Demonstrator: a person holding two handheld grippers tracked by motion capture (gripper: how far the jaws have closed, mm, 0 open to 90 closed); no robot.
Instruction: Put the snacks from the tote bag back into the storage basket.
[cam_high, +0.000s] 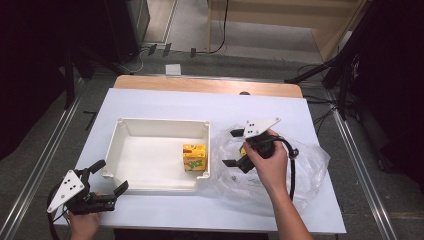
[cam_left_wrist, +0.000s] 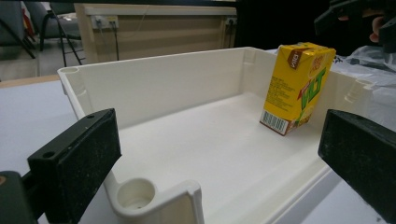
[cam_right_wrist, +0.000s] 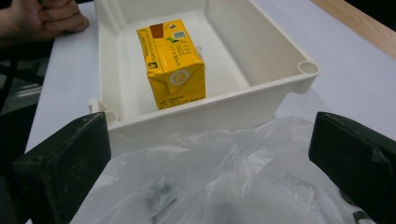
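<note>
A yellow juice carton (cam_high: 194, 157) stands upright in the right end of a white tray (cam_high: 150, 121). My left gripper (cam_high: 113, 175) rests at the tray's near left corner, open, with nothing between its jaws. In the left gripper view the carton (cam_left_wrist: 299, 86) stands at the tray's (cam_left_wrist: 163, 84) far right. My right gripper (cam_high: 231, 148) hovers open over a crumpled clear plastic bag (cam_high: 305, 170) just right of the tray, its jaws pointing at the tray. In the right gripper view the bag (cam_right_wrist: 210, 182) lies between the open jaws, untouched, and the carton (cam_right_wrist: 170, 63) stands beyond the tray wall (cam_right_wrist: 261, 88).
The tray and bag lie on a white sheet (cam_high: 165, 102) over a wooden table (cam_high: 200, 84). A small dark thing (cam_high: 244, 93) sits at the sheet's far edge. Dark stands and cables (cam_high: 340, 70) flank the table on the floor.
</note>
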